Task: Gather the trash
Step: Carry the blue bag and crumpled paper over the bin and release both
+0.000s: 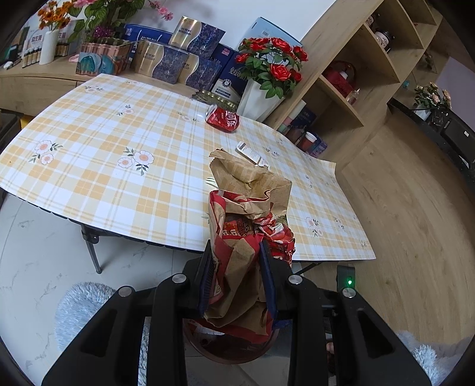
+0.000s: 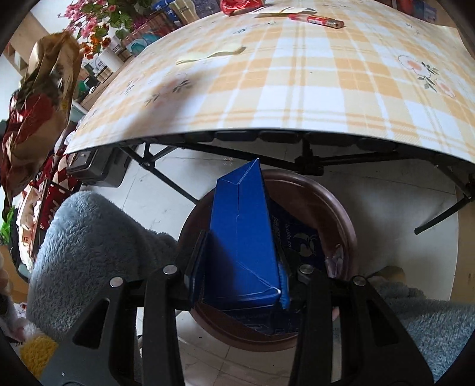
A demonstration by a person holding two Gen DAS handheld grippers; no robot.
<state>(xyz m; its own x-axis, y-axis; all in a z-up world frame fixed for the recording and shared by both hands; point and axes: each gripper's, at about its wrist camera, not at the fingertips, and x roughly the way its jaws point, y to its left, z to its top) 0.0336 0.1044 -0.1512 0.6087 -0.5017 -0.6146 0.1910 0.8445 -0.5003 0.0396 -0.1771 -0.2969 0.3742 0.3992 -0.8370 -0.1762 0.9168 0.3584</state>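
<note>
My left gripper (image 1: 237, 276) is shut on a crumpled brown and red paper bag (image 1: 249, 213), held upright above the near edge of the table; the same bag (image 2: 38, 98) shows at the left of the right wrist view. My right gripper (image 2: 240, 267) is shut on a blue cardboard box (image 2: 242, 234), held over a round dark brown bin (image 2: 335, 205) on the floor below the table edge. The bin's rim (image 1: 234, 354) peeks out under the left gripper. A crushed red can (image 1: 223, 118) and a white wrapper (image 1: 251, 152) lie on the checked tablecloth (image 1: 118, 184).
Boxes (image 1: 178, 59), flower vases (image 1: 261, 95) and wooden shelves (image 1: 356, 83) line the far side. A red stick wrapper (image 2: 323, 20) and a pale scrap (image 2: 207, 56) lie on the cloth. Black folding table legs (image 2: 166, 175) stand near the bin. Fluffy blue-grey sleeves (image 2: 89, 246) flank the gripper.
</note>
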